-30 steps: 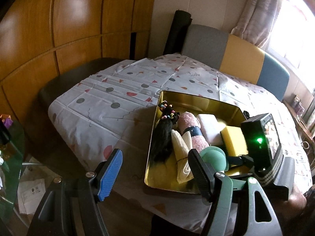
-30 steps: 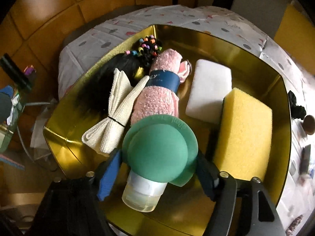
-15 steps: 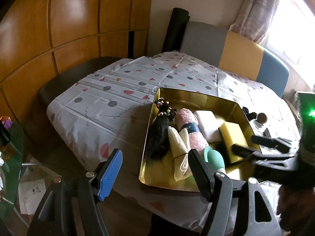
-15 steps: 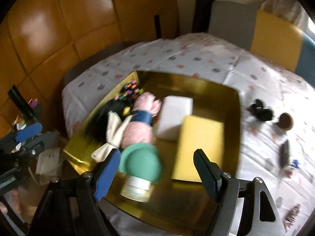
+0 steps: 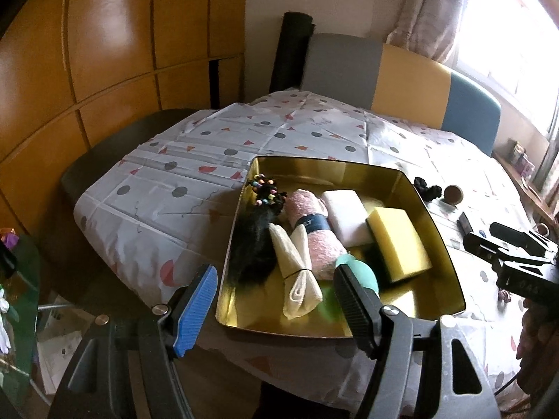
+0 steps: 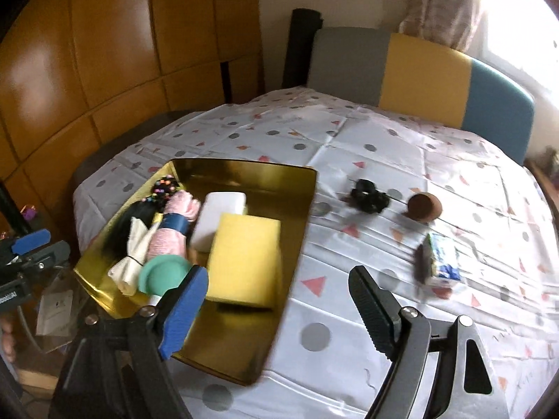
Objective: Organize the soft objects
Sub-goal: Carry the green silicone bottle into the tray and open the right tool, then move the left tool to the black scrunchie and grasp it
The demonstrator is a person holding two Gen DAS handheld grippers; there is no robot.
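Both grippers, left (image 5: 274, 302) and right (image 6: 277, 309), hung open and empty; the right's jaws had just been widening, with a scrunchie (image 6: 368, 197) and brown ball (image 6: 424, 206) ahead and the tray (image 6: 244, 171) to its left.

From my seat, the gold tray (image 6: 307, 188) is crowded along its left and middle: black hair piece (image 5: 253, 244), cream cloth (image 5: 297, 269), pink towel roll (image 5: 314, 230), white sponge (image 5: 346, 214), yellow sponge (image 6: 244, 262). Its far strip is bare. Right of the tray the tablecloth (image 6: 367, 129) is open up to a black scrunchie (image 6: 368, 197), a brown disc (image 6: 424, 206) and a small packet (image 6: 442, 258).
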